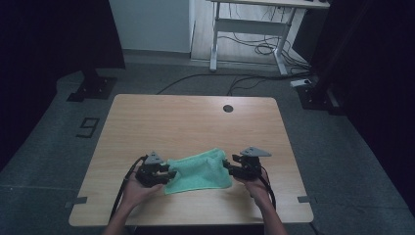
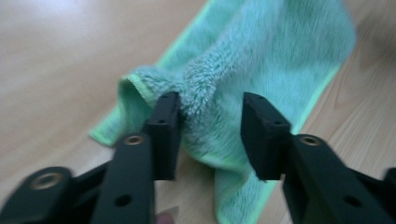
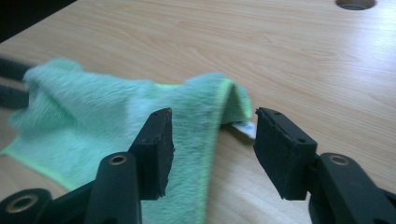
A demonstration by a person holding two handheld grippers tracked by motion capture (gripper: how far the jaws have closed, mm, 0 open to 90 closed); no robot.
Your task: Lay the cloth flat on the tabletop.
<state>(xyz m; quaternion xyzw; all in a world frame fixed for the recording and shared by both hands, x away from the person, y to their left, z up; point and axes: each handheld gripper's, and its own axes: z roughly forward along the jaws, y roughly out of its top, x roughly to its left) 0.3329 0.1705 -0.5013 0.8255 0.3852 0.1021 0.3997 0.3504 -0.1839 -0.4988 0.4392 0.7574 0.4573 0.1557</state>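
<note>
Green towel (image 1: 199,170) lies rumpled near the table's (image 1: 147,122) front edge. Left hand-held gripper (image 2: 209,135) and right hand-held gripper (image 3: 212,149) gape, gripping nothing. Advice: straddle each raised fold fully before closing.

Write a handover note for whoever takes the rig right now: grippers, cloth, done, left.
Left gripper: open, jaws either side of a raised bunch of the green cloth, not clamped.
Right gripper: open, at the cloth's lifted right edge, not clamped.
Cloth: rumpled, near the front of the table, between the grippers.
Done: both grippers lined up at the cloth.
Left: probably close both and handle the cloth.
</note>
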